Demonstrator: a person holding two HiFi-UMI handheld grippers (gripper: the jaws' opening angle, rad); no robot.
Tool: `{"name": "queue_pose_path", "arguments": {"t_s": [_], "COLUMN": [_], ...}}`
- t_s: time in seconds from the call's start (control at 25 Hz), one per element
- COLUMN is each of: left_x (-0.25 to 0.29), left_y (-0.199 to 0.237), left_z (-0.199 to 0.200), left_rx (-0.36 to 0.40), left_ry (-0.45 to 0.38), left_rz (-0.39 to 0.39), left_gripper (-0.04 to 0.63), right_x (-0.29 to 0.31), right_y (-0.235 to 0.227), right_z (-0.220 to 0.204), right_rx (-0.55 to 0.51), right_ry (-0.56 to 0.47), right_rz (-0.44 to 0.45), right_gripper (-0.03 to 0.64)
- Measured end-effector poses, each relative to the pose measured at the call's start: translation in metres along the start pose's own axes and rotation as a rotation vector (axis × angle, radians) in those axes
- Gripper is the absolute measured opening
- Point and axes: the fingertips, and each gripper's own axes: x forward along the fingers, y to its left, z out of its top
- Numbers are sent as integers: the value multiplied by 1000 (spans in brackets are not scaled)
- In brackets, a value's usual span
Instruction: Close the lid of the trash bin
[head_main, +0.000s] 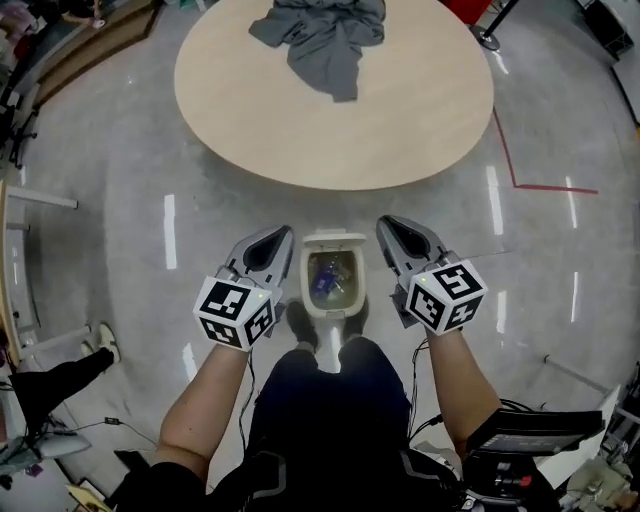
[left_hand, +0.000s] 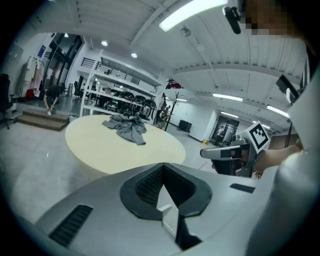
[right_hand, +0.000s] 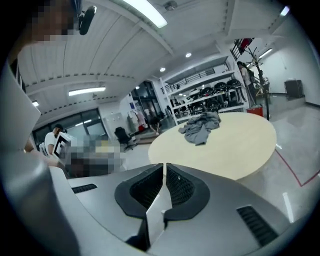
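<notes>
Nearest me, the left tool (head_main: 279, 234) and right tool (head_main: 386, 224), each bearing a cube (head_main: 236, 312) of black-and-white square markers, have their jaws pressed together on nothing. They flank the trash bin (head_main: 331, 313), which stands on the floor (head_main: 130, 200) at the person's shoes (head_main: 299, 325). Its lid (head_main: 334, 240) stands raised at the far rim, its partly blue contents are too small to identify, and beyond it a grey cloth (head_main: 325, 35) lies on the round table (head_main: 400, 120), whose far edge is cut off.

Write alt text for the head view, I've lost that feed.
An open bin, lid up, rubbish inside, stands at the person's feet. The left gripper and right gripper, both shut, flank it; beyond, a table bearing a cloth.
</notes>
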Motion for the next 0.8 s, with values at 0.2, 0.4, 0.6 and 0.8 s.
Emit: {"name": "queue_pose_path", "arguments": {"t_s": [0.2, 0.4, 0.6, 0.8], "left_x": [58, 112, 146, 154], "left_y": [26, 59, 68, 74], "left_z": [-95, -162, -205, -228], "left_rx": [-76, -150, -159, -160], "left_ry": [164, 262, 336, 400], "left_rz": [13, 74, 32, 55], "left_gripper": [2, 2, 2, 2], "right_x": [49, 94, 121, 129], "right_y": [-48, -82, -99, -106], "right_z": [-88, -158, -216, -241], "right_rx": [57, 128, 136, 168], "right_ry": [152, 258, 373, 407], "right_rz": [2, -23, -7, -21], "right_gripper": [11, 11, 11, 11]}}
